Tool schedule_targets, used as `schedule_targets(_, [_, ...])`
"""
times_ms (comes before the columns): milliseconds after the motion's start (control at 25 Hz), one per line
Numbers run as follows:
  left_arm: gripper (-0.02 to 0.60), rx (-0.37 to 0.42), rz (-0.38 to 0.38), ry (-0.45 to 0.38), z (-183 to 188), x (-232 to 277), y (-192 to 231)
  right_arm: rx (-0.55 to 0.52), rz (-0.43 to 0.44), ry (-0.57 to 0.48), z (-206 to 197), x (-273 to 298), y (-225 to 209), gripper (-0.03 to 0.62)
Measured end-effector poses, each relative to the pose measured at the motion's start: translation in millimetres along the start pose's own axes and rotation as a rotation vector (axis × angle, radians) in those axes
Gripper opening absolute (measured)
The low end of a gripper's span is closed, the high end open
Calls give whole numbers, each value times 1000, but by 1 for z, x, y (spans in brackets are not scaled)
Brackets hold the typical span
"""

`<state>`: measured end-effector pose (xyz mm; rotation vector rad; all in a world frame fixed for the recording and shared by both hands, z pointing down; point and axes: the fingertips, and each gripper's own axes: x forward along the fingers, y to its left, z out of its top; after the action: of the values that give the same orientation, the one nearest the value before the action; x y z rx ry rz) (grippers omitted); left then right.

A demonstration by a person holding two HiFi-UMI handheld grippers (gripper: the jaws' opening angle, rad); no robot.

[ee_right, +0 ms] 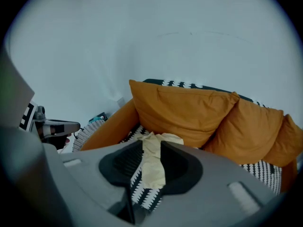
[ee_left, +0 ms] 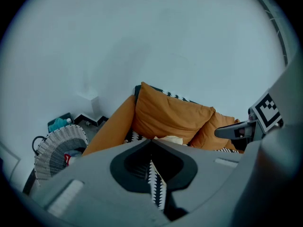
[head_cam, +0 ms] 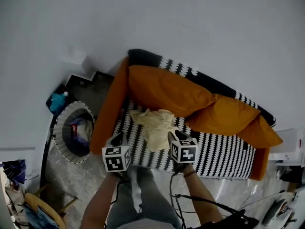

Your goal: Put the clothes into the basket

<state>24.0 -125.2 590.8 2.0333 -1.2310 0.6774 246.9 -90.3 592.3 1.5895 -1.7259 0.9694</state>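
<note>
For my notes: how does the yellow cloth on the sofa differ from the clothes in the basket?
The yellow cloth lies loose on the sofa; the clothes sit down in the basket. The yellow cloth is one pale colour; the clothes show red and white. Both are crumpled.

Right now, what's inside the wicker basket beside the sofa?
The basket holds crumpled clothes, with red and white showing. Whatever lies beneath them, and the basket's bottom, is covered and cannot be seen.
</note>
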Motion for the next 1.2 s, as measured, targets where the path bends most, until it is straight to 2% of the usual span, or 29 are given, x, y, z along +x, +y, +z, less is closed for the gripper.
schedule_targets(200, [-5, -56, 28, 43, -30, 35, 7, -62, 39, 54, -20, 43, -5, 126])
schedule_targets(480, [-5, -78, 79, 84, -74, 64, 26, -150, 87, 132, -53, 96, 0, 126])
schedule_targets(800, [-5, -136, 128, 117, -123, 91, 50, -285, 109, 214, -82, 147, -5, 126])
schedule_targets(1000, [-5, -167, 138, 108, -137, 109, 58, -369, 129, 235, -89, 178, 1, 126])
schedule_targets(1200, [-5, -190, 149, 137, -156, 119, 58, -470, 141, 266, -98, 196, -2, 126])
